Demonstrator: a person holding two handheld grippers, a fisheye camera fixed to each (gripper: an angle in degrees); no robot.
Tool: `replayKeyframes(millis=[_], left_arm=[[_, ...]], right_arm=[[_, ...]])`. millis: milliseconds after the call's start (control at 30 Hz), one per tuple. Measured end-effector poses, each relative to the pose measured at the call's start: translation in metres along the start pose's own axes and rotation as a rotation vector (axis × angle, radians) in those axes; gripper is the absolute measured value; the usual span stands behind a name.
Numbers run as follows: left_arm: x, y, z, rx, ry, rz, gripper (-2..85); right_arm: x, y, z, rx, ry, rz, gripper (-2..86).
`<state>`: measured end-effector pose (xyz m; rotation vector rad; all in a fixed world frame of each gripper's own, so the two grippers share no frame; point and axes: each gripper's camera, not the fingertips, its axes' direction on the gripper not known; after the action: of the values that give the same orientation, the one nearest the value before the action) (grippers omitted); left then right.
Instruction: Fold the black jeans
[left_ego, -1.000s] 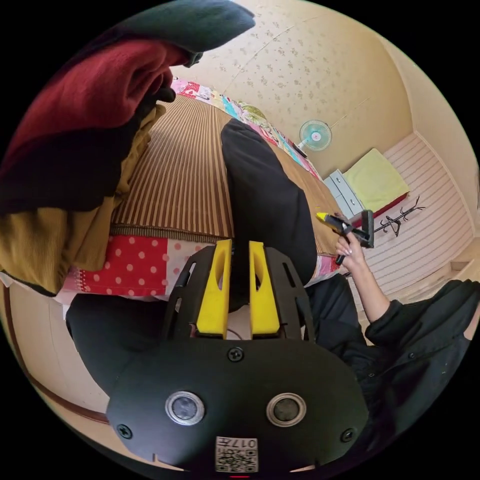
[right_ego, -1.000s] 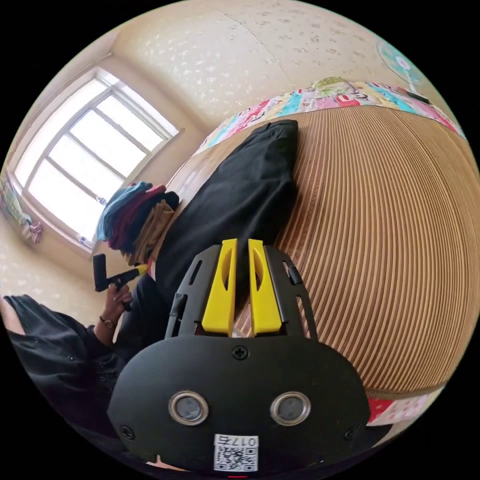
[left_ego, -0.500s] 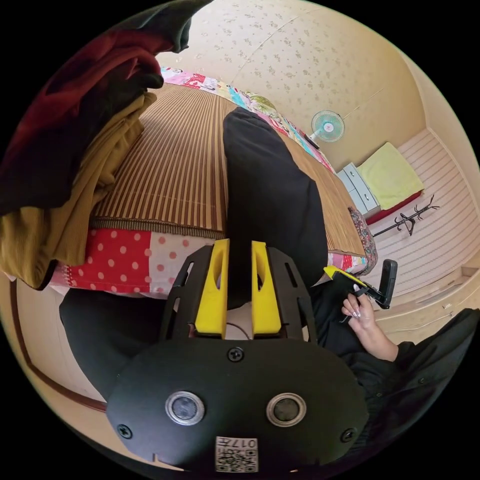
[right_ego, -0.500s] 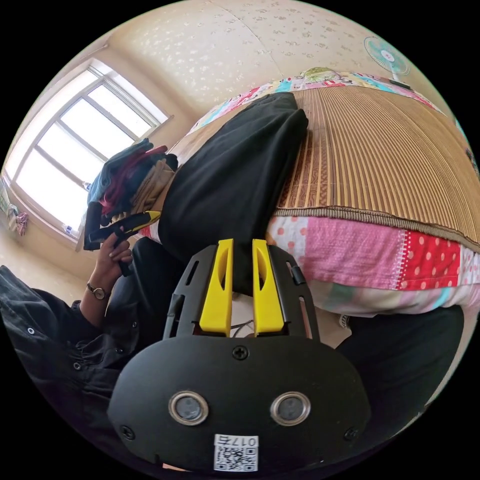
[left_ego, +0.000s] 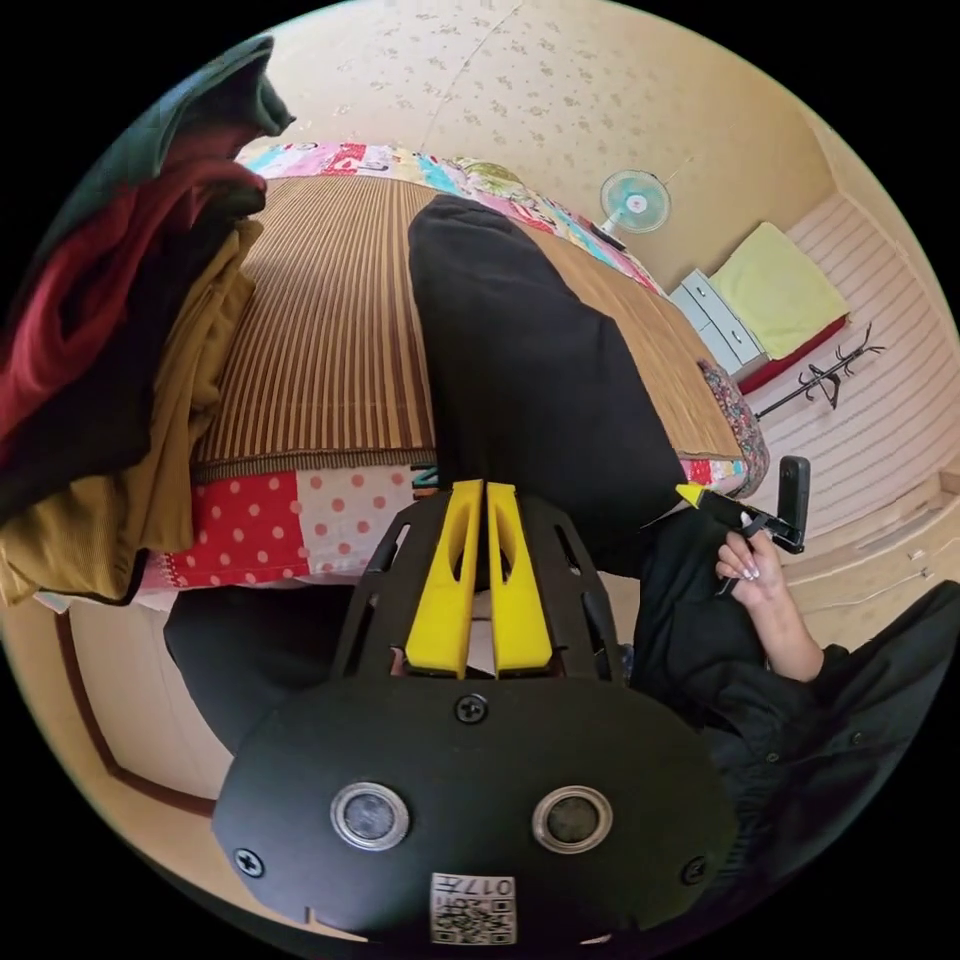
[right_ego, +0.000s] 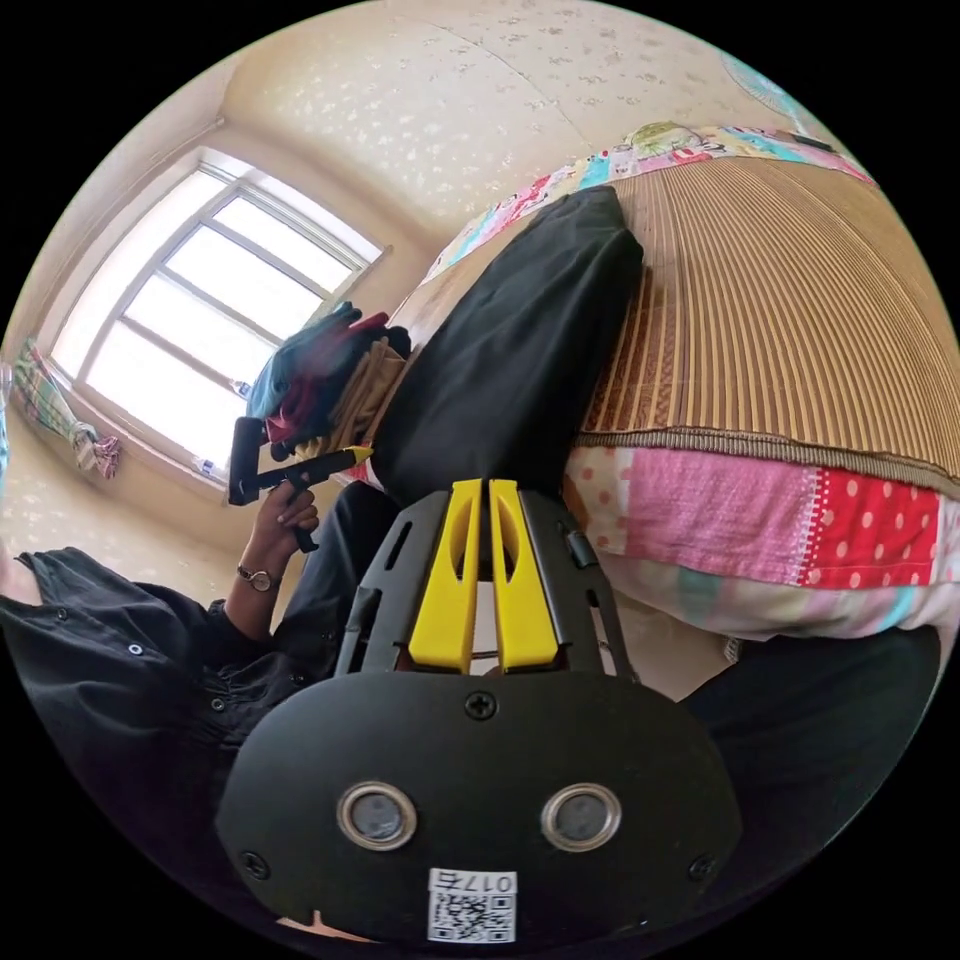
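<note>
Left gripper view was centred on the black jeans (left_ego: 530, 370), which were laid lengthwise along the striped mat (left_ego: 330, 350) on the bed, their near end hanging over the patchwork quilt (left_ego: 290, 510) at the bed's edge. The left gripper (left_ego: 478, 575) was seen with its yellow jaws pressed almost together just at that hanging end; whether cloth was actually pinched between them could not be told, since the hem behind the jaws was hidden. In the right gripper view the right gripper (right_ego: 480, 570) was held the same way, jaws nearly closed at the near end of the jeans (right_ego: 510, 350), and again a true pinch could not be confirmed.

A pile of folded clothes (left_ego: 110, 340) was stacked beside the jeans at the mat's end, near but apart.

The step in hand was judged to be the taking of both near corners for a fold toward the far end. It would be done well if both layers were caught in each grip, the two corners were raised level, and the edge was carried straight along the mat, clear of the pile.
</note>
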<state>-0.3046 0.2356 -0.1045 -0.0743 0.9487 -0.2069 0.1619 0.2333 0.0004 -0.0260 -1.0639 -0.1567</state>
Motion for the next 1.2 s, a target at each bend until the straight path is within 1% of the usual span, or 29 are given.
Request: replayKeyframes(millis=[33, 67, 100, 200, 300, 367, 433, 500, 533, 567, 633, 733, 867, 1100, 1200], left_arm=[[-0.004, -0.001, 0.013, -0.047, 0.000, -0.016, -0.3], [-0.006, -0.002, 0.020, -0.058, 0.014, -0.029, -0.3], [-0.006, -0.001, 0.021, -0.052, 0.014, -0.037, -0.3], [-0.001, 0.001, 0.011, -0.039, -0.014, -0.012, -0.4], [0.001, 0.007, -0.005, 0.005, -0.020, 0.007, -0.5], [-0.008, 0.011, -0.018, 0.057, -0.033, -0.021, -0.6], [-0.017, 0.009, -0.011, 0.023, -0.058, -0.038, -0.6], [-0.026, 0.008, 0.000, -0.017, 0.002, -0.049, -0.6], [-0.029, 0.008, 0.004, -0.018, 0.069, -0.056, -0.5], [-0.030, 0.011, 0.006, 0.006, 0.107, -0.065, -0.4], [-0.027, 0.015, 0.008, 0.040, 0.124, -0.046, 0.1], [-0.021, 0.016, 0.020, 0.020, 0.046, -0.043, 3.7], [-0.010, 0.015, 0.024, 0.027, -0.031, -0.020, 3.8], [-0.005, 0.012, 0.029, 0.014, -0.064, -0.025, 4.4], [-0.009, 0.009, 0.033, -0.023, -0.125, -0.067, 6.7]], right_arm=[[0.003, 0.000, 0.007, -0.045, 0.049, -0.002, 1.8], [0.009, 0.001, 0.018, -0.090, 0.104, 0.019, 1.8], [0.012, 0.002, 0.022, -0.102, 0.113, 0.029, 1.8], [0.021, 0.005, 0.024, -0.088, 0.047, 0.089, 1.7], [0.013, 0.004, 0.016, -0.087, 0.010, 0.021, 1.7], [0.011, 0.003, 0.016, -0.106, 0.047, -0.017, 1.7], [0.015, 0.002, 0.020, -0.130, 0.053, -0.026, 1.7], [0.019, 0.000, 0.024, -0.141, 0.036, -0.013, 1.7], [0.018, -0.001, 0.025, -0.143, 0.024, -0.017, 1.8], [0.017, -0.001, 0.025, -0.142, 0.026, -0.027, 1.7], [0.019, -0.001, 0.024, -0.141, 0.035, -0.023, 1.8], [0.028, -0.002, 0.020, -0.136, -0.005, 0.018, 1.8], [0.040, -0.003, 0.018, -0.130, -0.057, 0.065, 2.0], [0.046, -0.008, 0.016, -0.132, -0.075, 0.081, 2.1], [0.048, -0.010, 0.015, -0.134, -0.079, 0.083, 2.1]])
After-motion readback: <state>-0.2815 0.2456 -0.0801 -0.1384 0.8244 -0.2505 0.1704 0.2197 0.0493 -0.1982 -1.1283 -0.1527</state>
